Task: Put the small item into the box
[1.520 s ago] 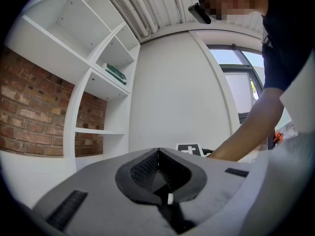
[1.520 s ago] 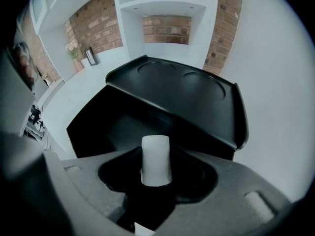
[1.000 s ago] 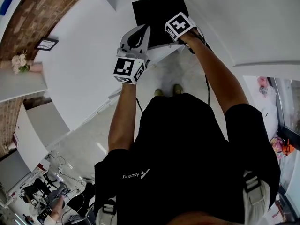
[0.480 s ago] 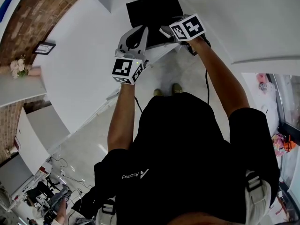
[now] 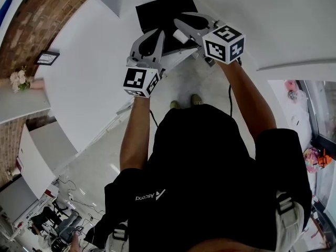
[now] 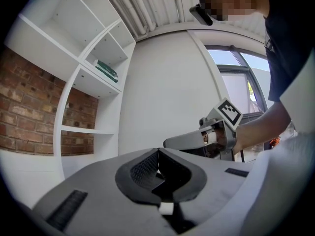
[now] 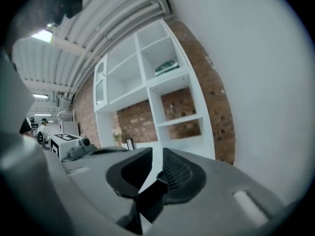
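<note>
In the head view the black box (image 5: 157,10) lay flat on the white table (image 5: 89,72), close to the table's near edge, and both grippers were held up in front of it, so they covered its near side. The left gripper (image 5: 161,32) pointed toward the box's near left part, its marker cube (image 5: 138,81) on the side away from the box. Its own view showed the two jaws together at the tips, with only the dark hollow behind them and nothing held. The right gripper (image 5: 178,22) reached across the box's near right part, angled toward the left one, with its cube (image 5: 224,44) off the box's right corner. Its jaws were closing; a narrow slit stayed between them, the white wall showed through it, and nothing sat in the slit. The two grippers were near each other but apart, each showing in the other's view. I could not make out the small item in any view. A white shelf unit (image 7: 162,90) against a brick wall (image 7: 216,107) stood beyond the box, with a green book (image 7: 167,67) in an upper compartment. The person's shoes (image 5: 179,104) showed on the floor below the table's edge, on the side nearer than the box.
</note>
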The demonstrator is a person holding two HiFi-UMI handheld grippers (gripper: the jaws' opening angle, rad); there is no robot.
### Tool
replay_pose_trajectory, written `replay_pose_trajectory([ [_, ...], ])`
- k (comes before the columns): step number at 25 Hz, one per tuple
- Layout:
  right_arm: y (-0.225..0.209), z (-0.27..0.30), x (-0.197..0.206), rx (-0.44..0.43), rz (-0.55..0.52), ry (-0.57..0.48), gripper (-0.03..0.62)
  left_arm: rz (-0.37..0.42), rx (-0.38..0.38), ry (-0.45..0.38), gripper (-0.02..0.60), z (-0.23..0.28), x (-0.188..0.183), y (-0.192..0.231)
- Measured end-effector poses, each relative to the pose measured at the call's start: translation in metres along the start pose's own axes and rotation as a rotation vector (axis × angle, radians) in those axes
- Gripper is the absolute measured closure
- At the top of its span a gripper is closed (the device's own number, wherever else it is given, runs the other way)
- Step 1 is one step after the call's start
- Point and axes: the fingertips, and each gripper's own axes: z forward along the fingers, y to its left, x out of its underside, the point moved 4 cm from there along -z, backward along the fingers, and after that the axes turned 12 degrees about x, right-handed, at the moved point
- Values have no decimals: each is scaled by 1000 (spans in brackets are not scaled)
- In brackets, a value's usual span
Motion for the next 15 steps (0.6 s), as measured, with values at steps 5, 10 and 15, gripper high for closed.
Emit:
replay_pose_trajectory([
  [5, 28, -38, -27, -40, -146, -230, 591, 21, 12, -47, 583, -4, -29, -15],
  [10, 49, -70, -28, -40, -226, -325, 591, 64, 41, -90, 583, -10, -50, -36],
  [15, 55, -93, -27, -16, -177, -367, 592, 89, 47, -116, 583, -17, -64, -52],
])
